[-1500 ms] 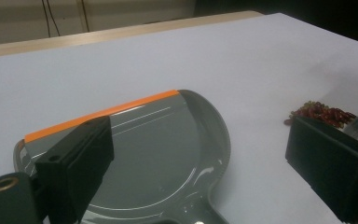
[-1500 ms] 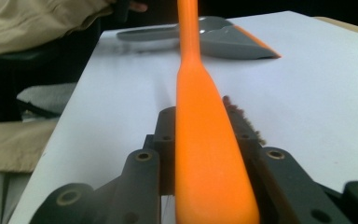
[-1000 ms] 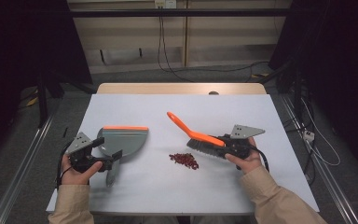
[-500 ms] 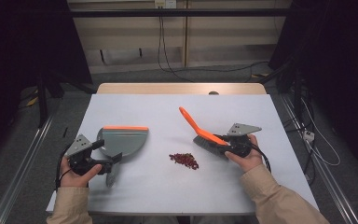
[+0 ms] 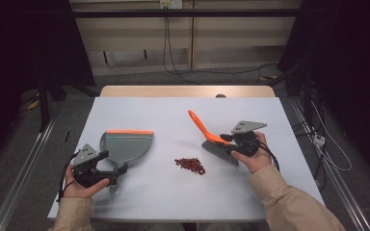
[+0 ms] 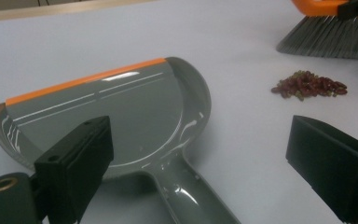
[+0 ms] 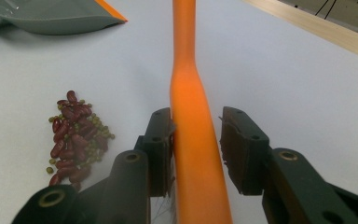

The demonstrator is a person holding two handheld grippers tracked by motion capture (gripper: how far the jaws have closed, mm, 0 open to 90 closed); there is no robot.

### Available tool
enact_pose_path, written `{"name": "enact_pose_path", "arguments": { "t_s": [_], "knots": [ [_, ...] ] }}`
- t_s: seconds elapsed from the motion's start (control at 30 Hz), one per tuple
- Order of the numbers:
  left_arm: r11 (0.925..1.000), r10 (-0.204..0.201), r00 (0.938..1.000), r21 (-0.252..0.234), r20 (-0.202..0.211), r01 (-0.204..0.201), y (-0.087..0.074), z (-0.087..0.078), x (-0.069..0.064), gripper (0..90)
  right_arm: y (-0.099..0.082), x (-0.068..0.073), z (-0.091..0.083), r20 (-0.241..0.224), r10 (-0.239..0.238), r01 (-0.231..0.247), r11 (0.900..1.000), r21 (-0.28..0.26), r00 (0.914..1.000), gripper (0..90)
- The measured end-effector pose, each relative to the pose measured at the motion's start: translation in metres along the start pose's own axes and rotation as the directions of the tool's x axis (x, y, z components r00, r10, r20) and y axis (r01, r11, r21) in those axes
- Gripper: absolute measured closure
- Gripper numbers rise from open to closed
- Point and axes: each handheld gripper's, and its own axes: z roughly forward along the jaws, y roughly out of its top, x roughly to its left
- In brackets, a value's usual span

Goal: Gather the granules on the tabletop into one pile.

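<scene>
An orange-handled brush [image 5: 206, 135] with grey bristles lies tilted at the table's right, handle pointing up and away. My right gripper [image 5: 231, 144] straddles its handle [image 7: 191, 116]. The jaws have just been opening: the left pad [image 7: 161, 140] touches the handle, while a narrow gap shows at the right pad [image 7: 237, 144]. A grey dustpan [image 5: 125, 144] with an orange lip rests flat at the left. My left gripper [image 6: 200, 135] is open, its jaws wide to either side of the pan's handle [image 6: 191, 196] without pressing it. A small pile of red and green beans [image 5: 190, 165] lies between pan and brush.
A white sheet [image 5: 173, 115] covers the table, and a strip of bare wood [image 5: 188, 91] shows along its far edge. Cables hang on the wall behind and run over the floor on the right. The dark floor drops away on both sides.
The brush handle has swung up and to the right, standing steeper than before. My right hand has risen slightly with it. The left hand and the dustpan have stayed put.
</scene>
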Motion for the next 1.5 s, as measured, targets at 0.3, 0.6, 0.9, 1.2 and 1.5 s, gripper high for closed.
{"name": "enact_pose_path", "arguments": {
  "t_s": [0.3,0.6,0.9,1.2,1.5],
  "knots": [
    [0.9996,-0.020,0.9997,0.019,-0.015,0.020,-0.005,-0.001,-0.001,7.7,0.018,0.001,0.012,0.025,-0.013,0.009,0.9891,0.147,0.9996,67.6],
    [0.9981,-0.038,0.9985,0.046,-0.039,0.040,-0.010,-0.002,0.002,7.9,0.025,-0.004,0.014,0.010,0.073,-0.074,0.9737,0.216,0.9973,71.0],
    [0.9919,-0.074,0.9919,0.095,-0.103,0.084,-0.016,0.001,0.001,10.1,0.024,0.003,0.013,0.032,0.067,-0.071,0.9863,0.149,0.9973,71.4],
    [0.9831,-0.071,0.9854,0.157,-0.155,0.095,-0.018,0.013,-0.002,20.7,0.027,0.005,0.008,0.048,0.068,-0.073,0.9917,0.106,0.9965,71.4],
    [0.9789,-0.058,0.9805,0.182,-0.188,0.092,-0.014,0.018,-0.007,37.3,0.024,0.005,0.005,0.053,0.073,-0.078,0.9921,0.098,0.9959,71.4]
  ]
}}
